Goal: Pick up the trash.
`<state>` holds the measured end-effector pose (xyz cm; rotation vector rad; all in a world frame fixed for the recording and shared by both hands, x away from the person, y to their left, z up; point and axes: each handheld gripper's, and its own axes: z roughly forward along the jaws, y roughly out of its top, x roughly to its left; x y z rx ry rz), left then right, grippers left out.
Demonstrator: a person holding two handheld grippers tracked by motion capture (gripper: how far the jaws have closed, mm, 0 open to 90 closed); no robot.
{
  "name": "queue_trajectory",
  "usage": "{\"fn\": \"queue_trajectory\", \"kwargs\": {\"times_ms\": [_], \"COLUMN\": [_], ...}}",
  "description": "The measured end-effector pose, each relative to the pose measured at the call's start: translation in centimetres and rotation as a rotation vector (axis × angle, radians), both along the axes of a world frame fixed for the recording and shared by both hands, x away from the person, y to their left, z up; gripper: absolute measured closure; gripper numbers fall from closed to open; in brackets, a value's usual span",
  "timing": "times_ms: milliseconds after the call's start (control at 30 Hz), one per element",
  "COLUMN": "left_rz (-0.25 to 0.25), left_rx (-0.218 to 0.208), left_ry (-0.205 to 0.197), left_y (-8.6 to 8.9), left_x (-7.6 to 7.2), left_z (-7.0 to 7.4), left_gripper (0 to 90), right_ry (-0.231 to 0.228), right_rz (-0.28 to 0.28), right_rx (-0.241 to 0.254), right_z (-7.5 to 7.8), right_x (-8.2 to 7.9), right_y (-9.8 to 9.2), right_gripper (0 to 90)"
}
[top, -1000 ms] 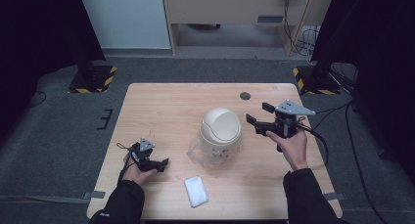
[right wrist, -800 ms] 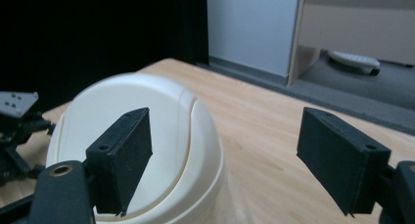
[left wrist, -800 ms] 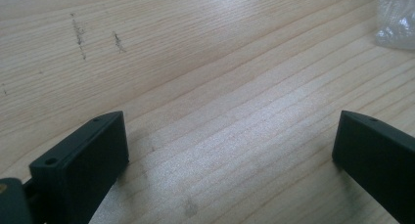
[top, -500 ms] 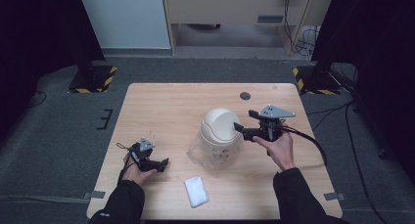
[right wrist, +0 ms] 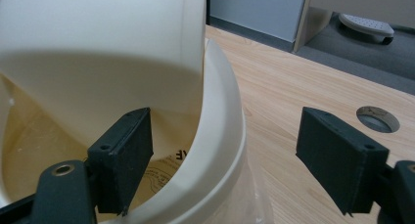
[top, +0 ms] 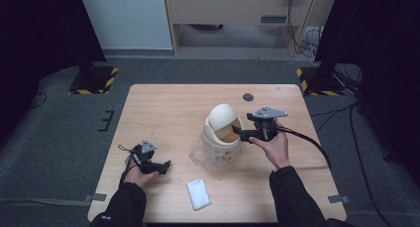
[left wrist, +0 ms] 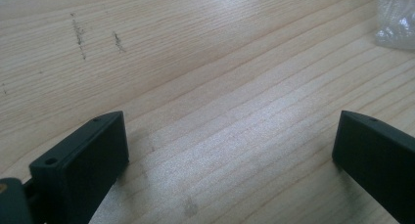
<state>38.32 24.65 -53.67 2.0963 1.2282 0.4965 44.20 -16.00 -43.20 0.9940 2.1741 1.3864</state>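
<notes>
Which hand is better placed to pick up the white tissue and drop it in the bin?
Left. The left gripper rests open near the tissue, while the right gripper holds the bin flap open.

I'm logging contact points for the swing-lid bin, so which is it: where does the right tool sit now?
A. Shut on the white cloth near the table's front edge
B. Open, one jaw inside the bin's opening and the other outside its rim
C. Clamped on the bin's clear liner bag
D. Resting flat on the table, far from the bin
B: the right tool is open astride the rim of the bin, one jaw under the tilted lid, the other outside.
</notes>
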Motion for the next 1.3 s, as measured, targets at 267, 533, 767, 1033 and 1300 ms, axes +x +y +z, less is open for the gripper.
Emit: {"fn": "queue_trajectory", "kwargs": {"times_ms": [267, 533, 767, 1033, 1300], "left_rz": [0.000, -0.013, -0.037, -0.103, -0.220], "left_rx": [-0.001, -0.002, -0.024, -0.142, -0.135], "left_ry": [0.000, 0.027, 0.062, 0.076, 0.143], "left_y": [0.0, 0.0, -0.4, -1.8, -4.7], "left_x": [0.0, 0.1, -0.5, -2.7, -4.6], "left_z": [0.0, 0.4, 1.2, 2.4, 2.5], "left_gripper": [0.0, 3.5, 16.1, 26.6, 35.6], "right_ry": [-0.005, -0.040, -0.080, -0.079, -0.053], "right_rz": [-0.001, -0.004, -0.004, -0.018, -0.042], "right_rx": [0.019, 0.029, 0.035, 0.053, 0.054], "right_z": [-0.2, 1.4, 2.4, 2.1, 0.7], "right_x": [0.0, -1.2, -2.8, -4.4, -6.0], "right_y": [0.3, -1.4, -3.0, -4.7, -6.6], "right_gripper": [23.7, 23.2, 22.9, 23.1, 23.3]}}
